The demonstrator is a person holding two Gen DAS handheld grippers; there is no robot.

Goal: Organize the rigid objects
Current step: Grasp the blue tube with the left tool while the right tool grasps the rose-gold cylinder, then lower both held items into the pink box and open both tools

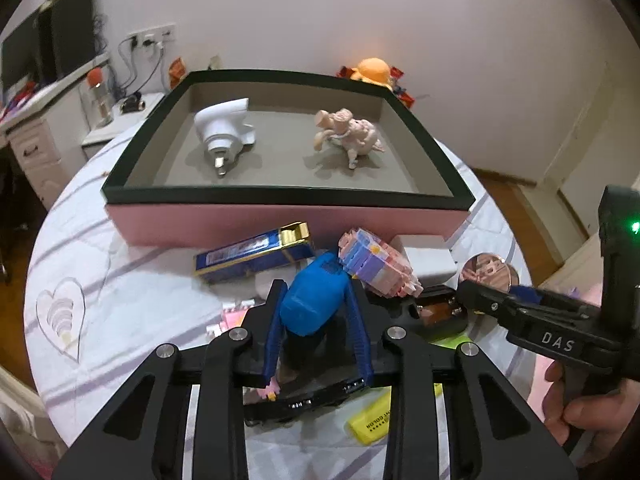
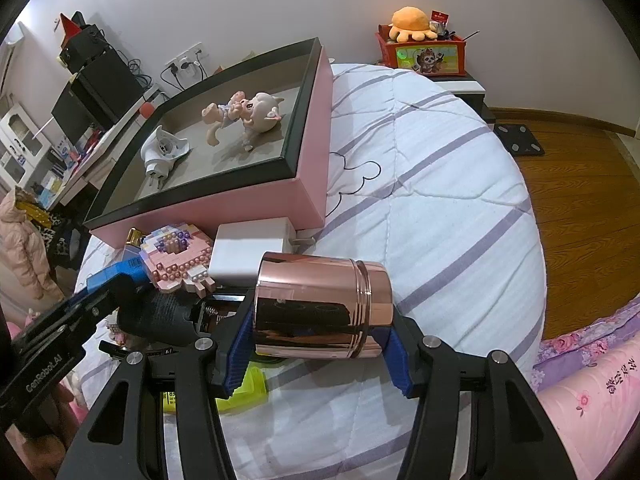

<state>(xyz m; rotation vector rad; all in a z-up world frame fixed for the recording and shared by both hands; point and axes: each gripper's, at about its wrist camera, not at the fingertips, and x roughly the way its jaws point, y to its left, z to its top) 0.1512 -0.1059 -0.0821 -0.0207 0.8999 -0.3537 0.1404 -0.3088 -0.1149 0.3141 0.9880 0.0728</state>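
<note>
right claw (image 2: 316, 354): clamps rose-gold tin (image 2: 322, 310) lying sideways | pink box (image 2: 256, 204) behind: doll (image 2: 244, 114), plug (image 2: 162, 152)

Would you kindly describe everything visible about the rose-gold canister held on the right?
The rose-gold canister is a shiny, mirror-like cylinder that looks metallic, with a ribbed seam marking off a lid section at its right end. It lies on its side, gripped end to end between the right tongs' blue pads, above the striped white quilt.
</note>
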